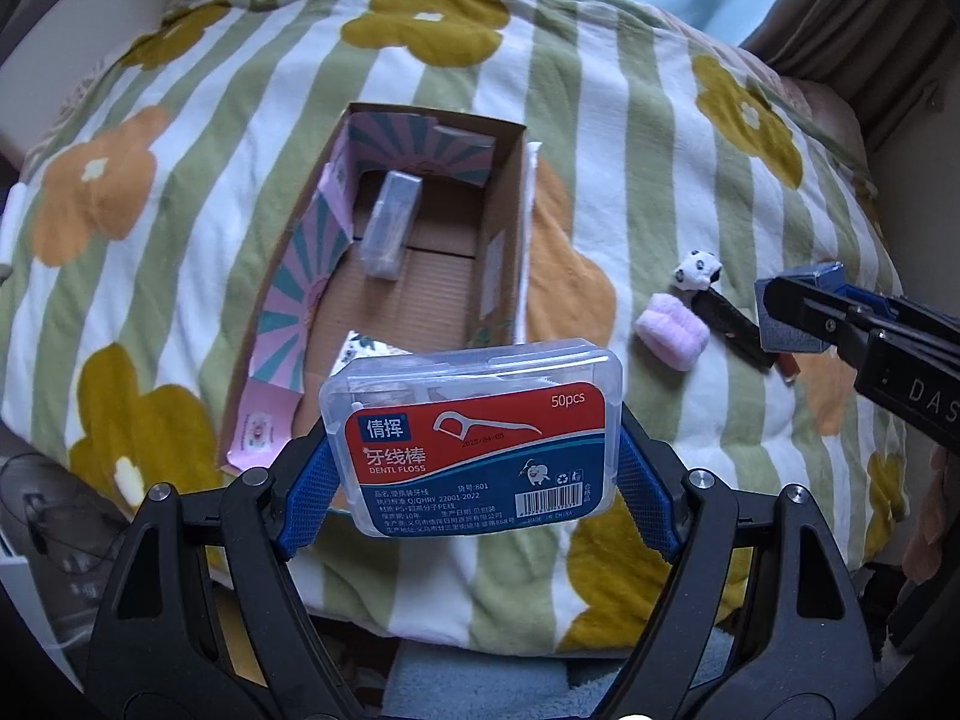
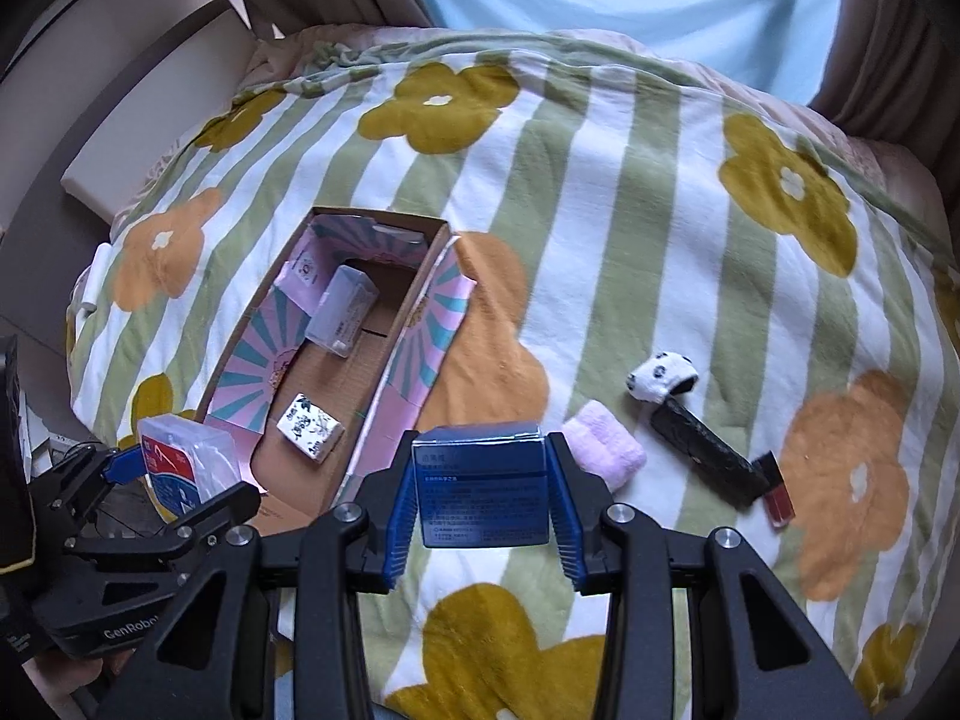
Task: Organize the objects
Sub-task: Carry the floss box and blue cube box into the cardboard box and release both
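My left gripper (image 1: pixel 471 468) is shut on a clear dental floss box (image 1: pixel 471 438) with a red and blue label, held just in front of the near end of an open cardboard box (image 1: pixel 507 222). In the right wrist view that floss box (image 2: pixel 186 459) hangs at the lower left in the left gripper (image 2: pixel 174 483). My right gripper (image 2: pixel 483 492) is shut on a small blue carton (image 2: pixel 483 486), right of the cardboard box (image 2: pixel 441 300); the same blue carton (image 1: pixel 798 312) shows at the left wrist view's right edge. Inside the cardboard box lie a grey packet (image 1: pixel 390 222) and a small patterned packet (image 2: pixel 310 425).
A striped flower-print blanket (image 2: pixel 600 210) covers the surface. On it, right of the cardboard box, lie a pink fluffy roll (image 2: pixel 606 450), a panda-topped black item (image 2: pixel 690 414) and a small red piece (image 2: pixel 779 504). A person in a light blue top (image 2: pixel 630 0) sits beyond the blanket.
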Available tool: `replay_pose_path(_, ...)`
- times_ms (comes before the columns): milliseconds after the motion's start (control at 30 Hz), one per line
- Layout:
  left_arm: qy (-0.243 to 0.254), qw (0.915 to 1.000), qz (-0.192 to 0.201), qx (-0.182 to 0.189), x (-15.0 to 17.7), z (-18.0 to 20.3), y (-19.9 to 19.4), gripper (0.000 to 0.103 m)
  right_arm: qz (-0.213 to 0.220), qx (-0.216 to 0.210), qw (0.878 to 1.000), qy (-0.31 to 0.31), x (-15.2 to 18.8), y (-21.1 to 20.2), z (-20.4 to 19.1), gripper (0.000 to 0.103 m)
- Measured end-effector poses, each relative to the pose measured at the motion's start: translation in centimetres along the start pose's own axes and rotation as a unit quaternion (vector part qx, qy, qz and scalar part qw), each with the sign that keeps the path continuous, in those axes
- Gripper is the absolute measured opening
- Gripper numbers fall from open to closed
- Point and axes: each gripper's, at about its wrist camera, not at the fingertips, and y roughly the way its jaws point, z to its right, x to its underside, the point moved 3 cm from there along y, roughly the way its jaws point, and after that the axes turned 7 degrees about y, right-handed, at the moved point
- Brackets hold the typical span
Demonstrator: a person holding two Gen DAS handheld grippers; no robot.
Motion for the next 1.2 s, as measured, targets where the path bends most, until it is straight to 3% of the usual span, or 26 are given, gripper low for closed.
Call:
replay_pose_path(200,-0.019,0.9995,-0.021,-0.012,0.6,-4.3,2.5,0.080,-0.017,-0.008,0.998,-0.054,-2.9,4.2,-5.2,0.036)
replay_pose_path(500,0.013,0.9982,-0.057,-0.013,1.1,-7.2,7.9,0.080,-0.061,0.004,0.988,-0.142,-5.6,13.0,-11.1,0.036)
replay_pose_path(733,0.056,0.9956,-0.075,-0.002,1.2,-7.0,11.3,0.080,-0.100,0.018,0.977,-0.189,-5.6,18.8,-12.5,0.036)
replay_pose_path(1000,0.081,0.9947,-0.063,-0.007,1.5,-6.3,11.9,0.084,-0.116,0.009,0.974,-0.195,-5.7,20.5,-12.8,0.039)
replay_pose_path(1033,0.088,0.9944,-0.057,-0.008,1.6,-6.1,11.8,0.097,-0.116,0.006,0.974,-0.195,-5.7,20.6,-12.8,0.045)
replay_pose_path(1067,0.096,0.9940,-0.051,-0.013,1.7,-5.8,11.6,0.103,-0.115,0.002,0.974,-0.195,-5.8,20.6,-12.7,0.061)
replay_pose_path(1133,0.108,0.9932,-0.042,-0.012,2.0,-5.3,11.3,0.103,-0.108,-0.007,0.975,-0.194,-5.9,20.5,-12.6,0.086)
replay_pose_path(1200,0.112,0.9927,-0.046,-0.005,2.3,-5.0,11.4,0.103,-0.102,-0.011,0.976,-0.191,-6.0,20.4,-12.4,0.088)
